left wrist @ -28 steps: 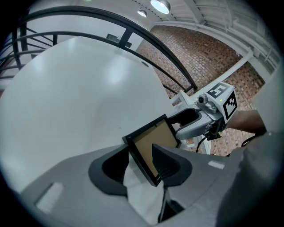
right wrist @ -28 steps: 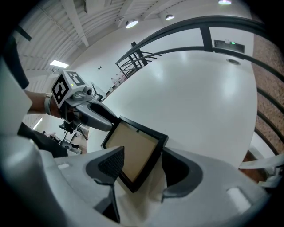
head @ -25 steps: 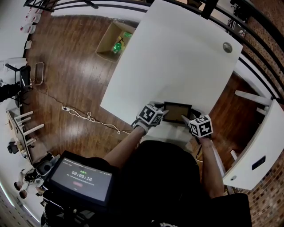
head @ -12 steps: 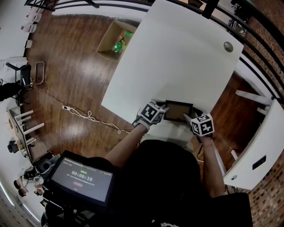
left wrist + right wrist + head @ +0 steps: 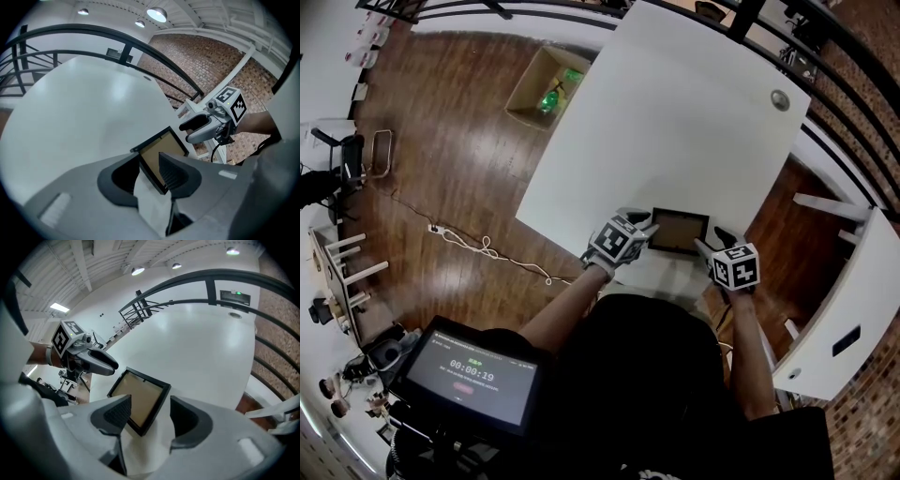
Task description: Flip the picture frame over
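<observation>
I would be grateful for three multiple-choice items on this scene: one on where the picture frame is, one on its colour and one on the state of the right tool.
1. Where on the white table does the picture frame lie?
A) at the far corner
B) near the edge closest to the person
C) in the middle

2. What colour is the picture frame's border?
A) white
B) red
C) black

3. How do the jaws of the right tool stand?
A) apart, with a corner of the picture frame between them
B) shut, with nothing between them
C) clamped on a cable

Answers:
1 B, as the head view shows it by the table's near edge.
2 C, as both gripper views show a black border.
3 A, as the right gripper view shows bare table between the corner and one jaw.
</observation>
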Tool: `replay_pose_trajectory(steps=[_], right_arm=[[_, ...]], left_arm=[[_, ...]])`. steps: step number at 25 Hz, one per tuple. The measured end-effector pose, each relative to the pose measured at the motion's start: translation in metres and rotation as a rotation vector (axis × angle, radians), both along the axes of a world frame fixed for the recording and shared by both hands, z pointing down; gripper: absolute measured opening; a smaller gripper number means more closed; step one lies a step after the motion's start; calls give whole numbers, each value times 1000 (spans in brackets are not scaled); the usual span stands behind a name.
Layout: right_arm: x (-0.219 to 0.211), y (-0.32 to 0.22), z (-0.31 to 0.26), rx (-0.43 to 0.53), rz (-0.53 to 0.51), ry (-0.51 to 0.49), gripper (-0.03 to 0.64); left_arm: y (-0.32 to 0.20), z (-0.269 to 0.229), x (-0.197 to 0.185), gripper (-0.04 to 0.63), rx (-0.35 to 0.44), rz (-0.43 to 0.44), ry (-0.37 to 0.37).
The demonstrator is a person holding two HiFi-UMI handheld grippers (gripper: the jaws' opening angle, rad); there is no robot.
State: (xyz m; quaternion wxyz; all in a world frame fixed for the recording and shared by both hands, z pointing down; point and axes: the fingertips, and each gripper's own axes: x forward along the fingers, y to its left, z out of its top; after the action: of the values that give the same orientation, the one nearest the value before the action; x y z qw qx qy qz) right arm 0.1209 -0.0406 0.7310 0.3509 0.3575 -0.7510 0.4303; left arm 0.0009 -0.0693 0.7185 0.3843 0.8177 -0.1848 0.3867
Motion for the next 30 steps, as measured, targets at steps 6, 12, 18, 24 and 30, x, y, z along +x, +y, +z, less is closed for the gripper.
replay_pose_trajectory(steps=[6,12,18,24,30], right_arm=[[-14,2,-32,88,10,12,245],[-29,17,-67,238,41,48,170],[-46,53,-91,317,43,78,64],[-58,93,-107,366,46,71,-6],[-56,131,-119,424,-13,45,-6]], left_arm=[[4,-23,1,126,81,2,55],[22,-47,-3,70,178,5,141],[56,-71,-8,15,236,41,210],[92,-91,-10,15,283,74,255],[134,-106,-2,15,317,24,279]])
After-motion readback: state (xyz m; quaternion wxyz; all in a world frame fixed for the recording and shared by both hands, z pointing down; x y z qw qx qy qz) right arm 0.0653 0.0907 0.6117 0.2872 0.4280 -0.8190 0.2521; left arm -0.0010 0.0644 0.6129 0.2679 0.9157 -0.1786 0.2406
